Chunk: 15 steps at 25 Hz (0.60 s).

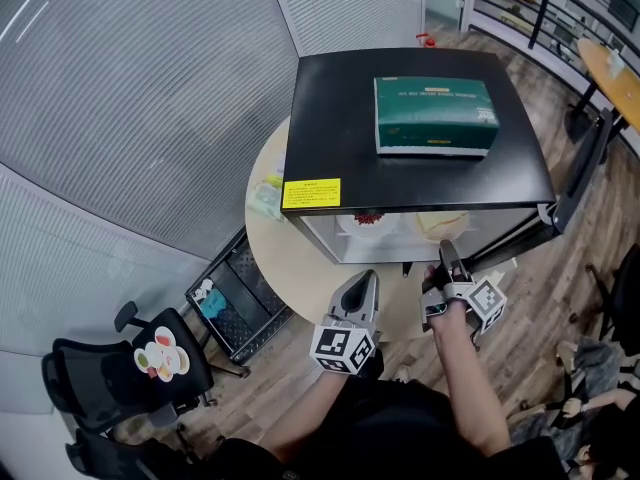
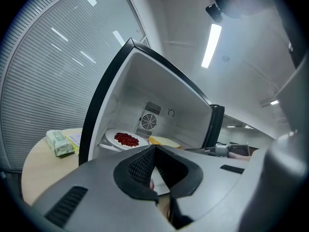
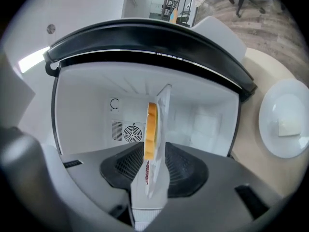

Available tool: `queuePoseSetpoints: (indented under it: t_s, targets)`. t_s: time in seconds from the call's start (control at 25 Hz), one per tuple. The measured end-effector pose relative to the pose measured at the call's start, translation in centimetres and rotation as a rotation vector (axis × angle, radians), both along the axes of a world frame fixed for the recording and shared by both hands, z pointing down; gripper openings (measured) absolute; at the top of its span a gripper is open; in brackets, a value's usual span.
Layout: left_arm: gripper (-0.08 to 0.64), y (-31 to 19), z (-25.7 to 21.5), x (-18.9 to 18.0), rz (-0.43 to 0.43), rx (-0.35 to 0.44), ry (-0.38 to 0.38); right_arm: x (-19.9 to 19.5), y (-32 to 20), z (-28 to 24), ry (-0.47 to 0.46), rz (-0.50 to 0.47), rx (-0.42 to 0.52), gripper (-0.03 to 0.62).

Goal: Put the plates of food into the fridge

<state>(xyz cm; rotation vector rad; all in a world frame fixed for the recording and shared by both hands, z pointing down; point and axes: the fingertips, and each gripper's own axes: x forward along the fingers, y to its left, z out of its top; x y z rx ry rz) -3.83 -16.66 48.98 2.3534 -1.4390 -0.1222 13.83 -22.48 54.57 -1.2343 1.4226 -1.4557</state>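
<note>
1. Grey plastic jaws of the right gripper point(image 3: 155, 151) stand apart on either side of the near rim of a round white plate of yellow food point(image 3: 161, 124). The pads do not clamp it.
2. That plate of yellow food point(image 1: 440, 223) rests inside the open fridge, straight ahead of the right gripper point(image 1: 447, 250).
3. Beside it, the left gripper point(image 2: 155, 149) is pinched together on nothing and hovers just outside the fridge opening point(image 1: 362, 280).
4. Ahead of the left gripper, a round white plate of red food point(image 2: 126, 139) lies inside, just left of the yellow one.
5. Both sit in a small white-lined, black-topped fridge point(image 1: 400, 118) on a round beige table point(image 1: 290, 268).
6. A round fan grille point(image 3: 129, 132) shows on the back wall.
7. Outside, a white plate with a pale slice point(image 3: 285, 100) sits on the table, and a green cardboard box point(image 1: 436, 115) lies on the fridge top.
</note>
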Motion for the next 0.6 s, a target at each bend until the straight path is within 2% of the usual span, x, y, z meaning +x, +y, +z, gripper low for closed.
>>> queuePoseSetpoints:
  t_s: [0.2, 0.36, 0.48, 0.6]
  targets:
    - [0.005, 1.1, -0.1, 0.3, 0.000, 0.007, -0.007, -0.4, 3.4, -0.3, 0.032, -0.063, 0.016, 0.118]
    - [0.005, 2.8, -0.7, 0.8, -0.002, 0.024, -0.020, -0.4, 6.2, -1.1, 0.182, -0.138, 0.042, 0.115]
    - [0.005, 4.7, -1.2, 1.3, -0.002, 0.032, -0.034, -0.2, 8.4, -2.1, 0.270, -0.165, 0.054, 0.035]
    - [0.005, 7.0, -1.5, 1.9, -0.007, 0.037, -0.049, 0.6, 10.6, -3.3, 0.359, -0.168, 0.081, 0.011]
